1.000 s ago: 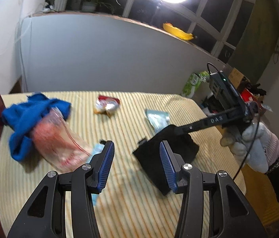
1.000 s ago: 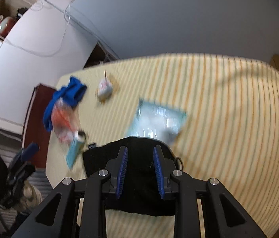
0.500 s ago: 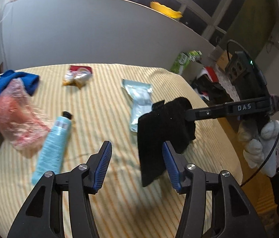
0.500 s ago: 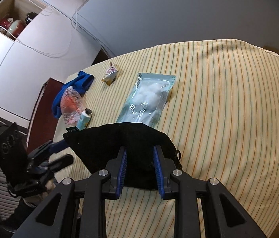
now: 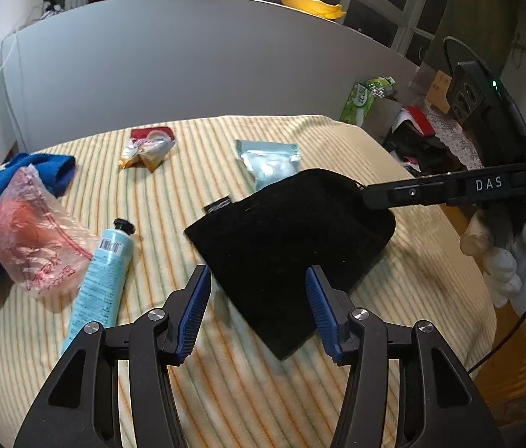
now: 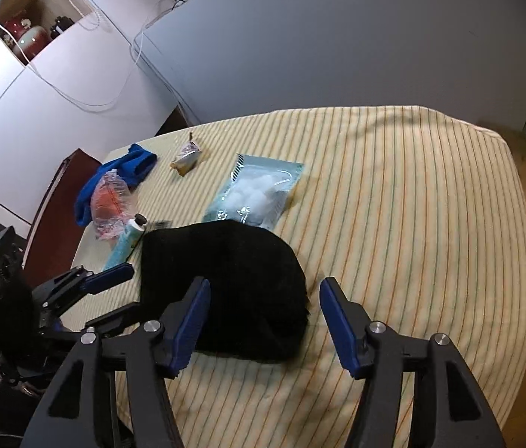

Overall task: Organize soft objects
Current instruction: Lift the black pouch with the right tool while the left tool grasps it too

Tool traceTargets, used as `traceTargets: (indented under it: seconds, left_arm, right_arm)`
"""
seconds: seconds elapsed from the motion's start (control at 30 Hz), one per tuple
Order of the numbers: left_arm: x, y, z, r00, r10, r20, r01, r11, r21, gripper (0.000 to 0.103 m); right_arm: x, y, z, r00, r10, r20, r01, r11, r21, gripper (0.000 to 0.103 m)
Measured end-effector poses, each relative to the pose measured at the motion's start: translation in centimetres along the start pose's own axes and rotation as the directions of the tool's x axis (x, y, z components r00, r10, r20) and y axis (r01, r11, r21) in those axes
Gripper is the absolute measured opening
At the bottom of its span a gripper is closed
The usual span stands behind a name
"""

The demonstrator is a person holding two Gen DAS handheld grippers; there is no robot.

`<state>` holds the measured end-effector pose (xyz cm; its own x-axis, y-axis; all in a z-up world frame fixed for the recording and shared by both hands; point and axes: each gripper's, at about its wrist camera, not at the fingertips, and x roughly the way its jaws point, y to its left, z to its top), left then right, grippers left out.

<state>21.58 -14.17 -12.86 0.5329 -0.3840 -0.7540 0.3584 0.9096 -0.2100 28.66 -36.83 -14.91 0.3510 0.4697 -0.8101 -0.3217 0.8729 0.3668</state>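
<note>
A black cloth pouch (image 5: 293,239) lies on the striped tablecloth (image 5: 195,171); it also shows in the right wrist view (image 6: 233,283). My right gripper (image 6: 265,317) is open just behind the pouch, jaws wide apart and off it; in the left wrist view (image 5: 365,194) its tips sit at the pouch's far edge. My left gripper (image 5: 259,310) is open and empty, hovering at the pouch's near edge. A blue cloth (image 5: 20,175), a pink plastic bag (image 5: 35,231), a light blue tube (image 5: 102,280), a cotton-ball packet (image 5: 270,160) and a snack wrapper (image 5: 147,147) lie around.
A grey partition wall (image 5: 173,63) stands behind the table. A green tissue box (image 5: 364,99) and clutter lie beyond the right edge. A dark red cabinet (image 6: 57,209) stands at the left side. The table's right edge (image 6: 524,261) drops off.
My right gripper has opened and let go of the black pouch, which now lies flat on the table. My left gripper has moved closer to the pouch.
</note>
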Motion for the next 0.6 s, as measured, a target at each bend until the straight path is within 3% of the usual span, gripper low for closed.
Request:
traceTargets:
  seconds: [0.27,0.6]
  left_arm:
    - [1.3,0.1,-0.5,0.997,-0.055,-0.052,0.053,0.998,-0.045,0.052]
    - [1.5,-0.8,-0.7,0.995,-0.082,-0.054,0.08,0.996,-0.038,0.048]
  right_arm:
    - [1.7,0.5,-0.2,0.999,-0.009,-0.032,0.008,1.0,-0.006,0.057]
    - [2.6,1.7,-0.7,0.997,-0.046,-0.069,0.046,0.999,-0.003,0.056]
